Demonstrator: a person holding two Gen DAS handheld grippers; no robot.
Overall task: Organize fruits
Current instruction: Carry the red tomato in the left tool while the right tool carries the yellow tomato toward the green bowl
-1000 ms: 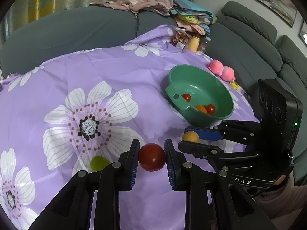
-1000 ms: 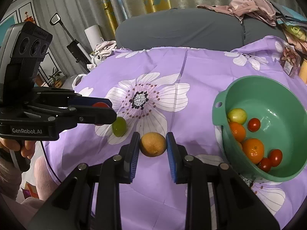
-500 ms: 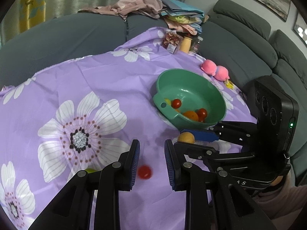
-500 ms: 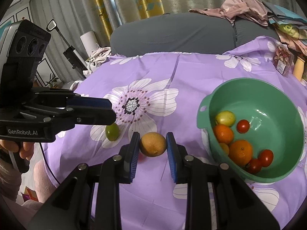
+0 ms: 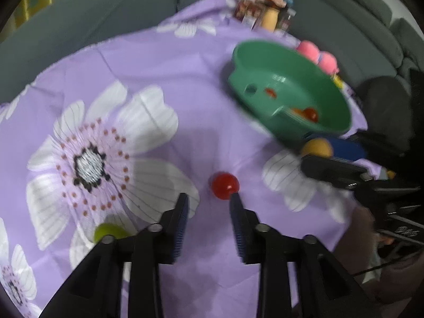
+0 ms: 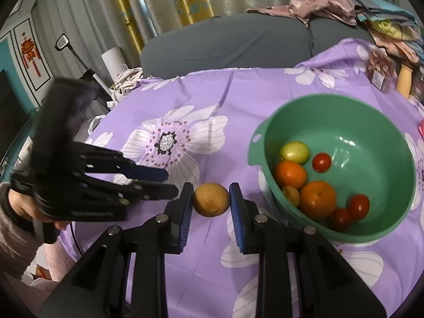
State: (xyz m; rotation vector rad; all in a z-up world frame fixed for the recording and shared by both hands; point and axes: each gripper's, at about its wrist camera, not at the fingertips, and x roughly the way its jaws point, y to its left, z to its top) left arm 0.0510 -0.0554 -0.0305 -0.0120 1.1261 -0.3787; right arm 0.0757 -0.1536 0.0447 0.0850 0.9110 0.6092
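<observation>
A red tomato [image 5: 224, 185] lies on the purple flowered cloth [image 5: 164, 61], just past the right fingertip of my left gripper [image 5: 209, 197]. The jaws of that gripper are opening and nothing is between them. A small green fruit [image 5: 108, 233] lies at its lower left. My right gripper [image 6: 211, 193] is shut on a round brownish-orange fruit [image 6: 211, 204] above the cloth, left of the green bowl [image 6: 344, 98]. The bowl holds oranges [image 6: 316, 198], tomatoes [image 6: 357, 206] and a yellow-green fruit [image 6: 294, 152]. In the right wrist view the left gripper [image 6: 172, 184] is blurred, at the left.
A grey sofa [image 6: 238, 45] curves behind the table, with a heap of clothes [image 6: 331, 2] on its back. Snack packets and a bottle [image 6: 389, 76] stand at the cloth's far right edge. Pink plush toys [image 5: 318, 55] lie behind the bowl.
The tomato has left my left gripper and now lies on the cloth. That gripper has dropped lower and its jaws have spread. My right gripper has shifted a little nearer the bowl with its fruit.
</observation>
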